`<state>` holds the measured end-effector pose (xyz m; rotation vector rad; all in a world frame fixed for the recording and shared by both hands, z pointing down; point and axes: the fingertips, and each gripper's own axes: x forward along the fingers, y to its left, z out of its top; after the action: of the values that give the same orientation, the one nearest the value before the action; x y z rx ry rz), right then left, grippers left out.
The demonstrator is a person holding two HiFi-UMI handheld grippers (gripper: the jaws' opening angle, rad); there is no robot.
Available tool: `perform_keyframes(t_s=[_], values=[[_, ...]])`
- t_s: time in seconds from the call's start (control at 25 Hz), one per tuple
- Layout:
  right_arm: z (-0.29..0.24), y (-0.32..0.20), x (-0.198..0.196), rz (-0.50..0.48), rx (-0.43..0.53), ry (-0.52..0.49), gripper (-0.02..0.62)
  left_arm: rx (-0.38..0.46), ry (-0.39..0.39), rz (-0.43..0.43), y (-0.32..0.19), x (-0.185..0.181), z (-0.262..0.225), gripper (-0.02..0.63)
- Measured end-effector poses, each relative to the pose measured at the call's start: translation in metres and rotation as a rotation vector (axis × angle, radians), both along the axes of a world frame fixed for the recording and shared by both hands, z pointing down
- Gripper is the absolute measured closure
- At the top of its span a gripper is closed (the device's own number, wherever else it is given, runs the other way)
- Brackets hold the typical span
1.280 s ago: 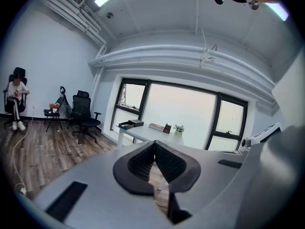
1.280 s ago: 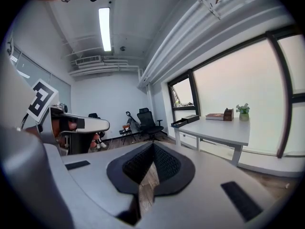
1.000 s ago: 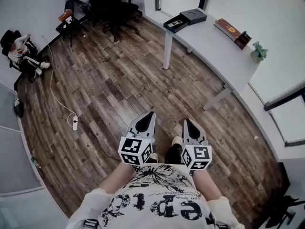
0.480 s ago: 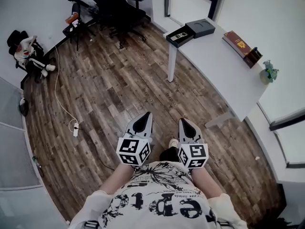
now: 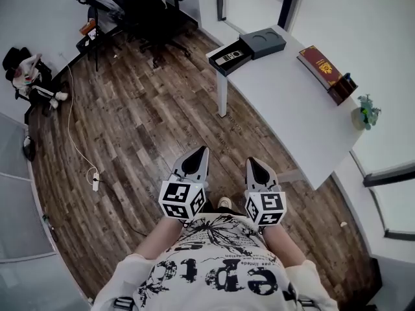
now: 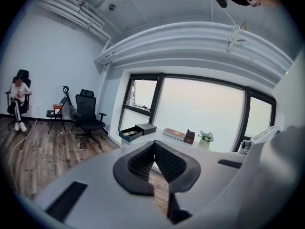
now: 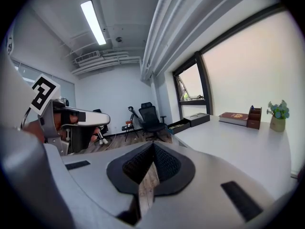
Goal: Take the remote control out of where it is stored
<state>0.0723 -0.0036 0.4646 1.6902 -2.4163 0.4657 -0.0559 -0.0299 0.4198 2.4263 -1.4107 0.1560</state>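
As they hang side by side before the person's printed shirt, left tongs (image 5: 200,158): tips pressed together, nothing between them; the left gripper view shows the ribbed pads (image 6: 143,160) meeting at the front.
Right tongs (image 5: 254,168): likewise closed narrow and empty, pads (image 7: 164,162) meeting at the tip; just beside the left pair, not touching it.
Under the tongs: wooden floor (image 5: 142,128), a stretch of it lying between them and the bench.
Bench (image 5: 292,102): white, running off to the upper right, its near corner ahead of both tongs.
Remote control (image 5: 228,57): lying in an open dark box (image 5: 218,64) at that bench corner, well apart from both tongs, roughly in line with the gap between them.
Box lid (image 5: 262,42): just beside the box, further along the bench.
Further along the bench: a red book (image 5: 319,62), then a small potted plant (image 5: 366,112).
Beyond the bench corner: a black office chair (image 5: 139,5).
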Motion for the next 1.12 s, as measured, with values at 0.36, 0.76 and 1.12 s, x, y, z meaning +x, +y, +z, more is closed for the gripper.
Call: perform_keyframes(t_s=[0.36, 0.76, 1.12], values=[[0.01, -0.077, 0.026, 0.064, -0.011, 0.002, 0.592, -0.02, -0.007, 0.037, -0.092, 0.021, 0.013, 0.595], [0.009, -0.216, 0.033, 0.259, -0.031, 0.005, 0.592, -0.029, 0.005, 0.21, -0.261, 0.03, 0.01, 0.595], [-0.001, -0.36, -0.003, 0.397, -0.038, 0.0, 0.592, -0.061, -0.029, 0.38, -0.412, 0.012, 0.012, 0.595]])
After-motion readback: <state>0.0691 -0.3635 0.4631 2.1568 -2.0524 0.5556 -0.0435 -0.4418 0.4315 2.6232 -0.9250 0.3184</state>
